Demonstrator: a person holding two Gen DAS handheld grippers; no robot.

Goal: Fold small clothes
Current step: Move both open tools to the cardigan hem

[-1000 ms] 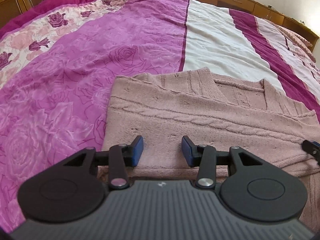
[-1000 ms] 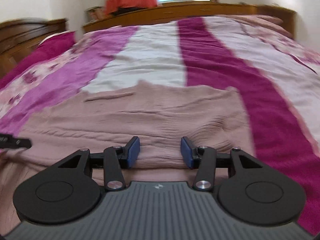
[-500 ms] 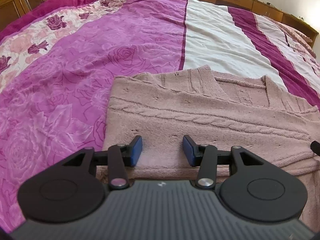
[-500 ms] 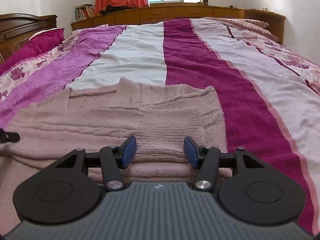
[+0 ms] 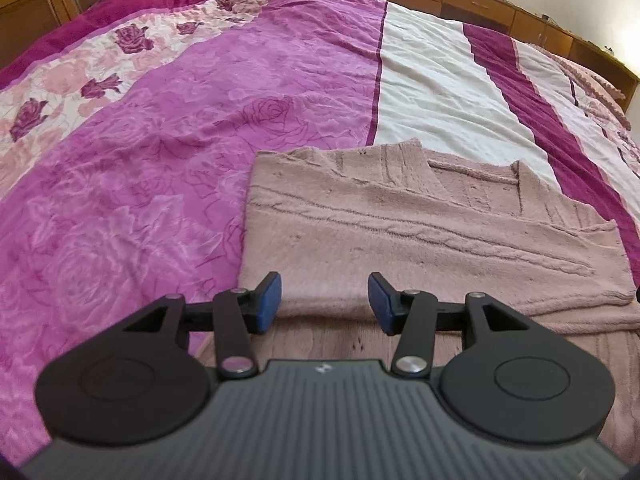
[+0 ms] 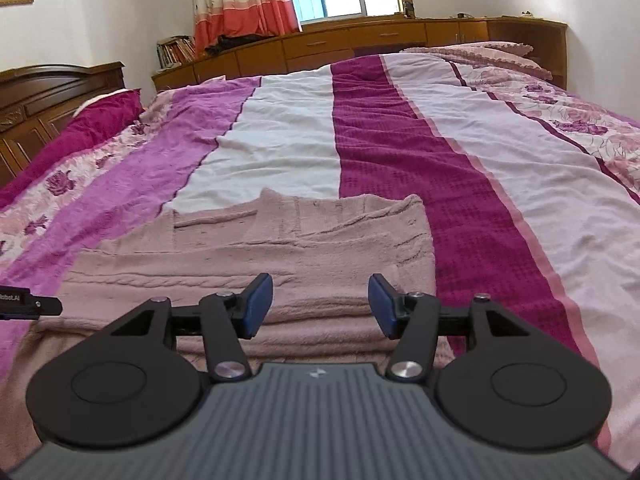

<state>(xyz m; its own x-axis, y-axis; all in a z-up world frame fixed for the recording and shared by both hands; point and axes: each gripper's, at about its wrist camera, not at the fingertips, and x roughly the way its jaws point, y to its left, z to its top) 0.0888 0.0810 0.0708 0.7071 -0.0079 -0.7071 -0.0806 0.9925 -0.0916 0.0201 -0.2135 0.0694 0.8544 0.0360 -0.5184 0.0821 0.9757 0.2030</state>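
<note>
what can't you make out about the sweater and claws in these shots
- Near hem of the pink sweater: left wrist view, hidden behind the left claw body.
- Same hem in right wrist view: hidden behind the right claw body.
- Left claw in right wrist view: cut off by the left edge, only a tip shows.

The only readable text is white lettering, "Robot.AI", its start cut by the frame edge, on the black left gripper point(image 6: 28, 305) part poking in just beside the pink sweater point(image 6: 256, 264).
</note>
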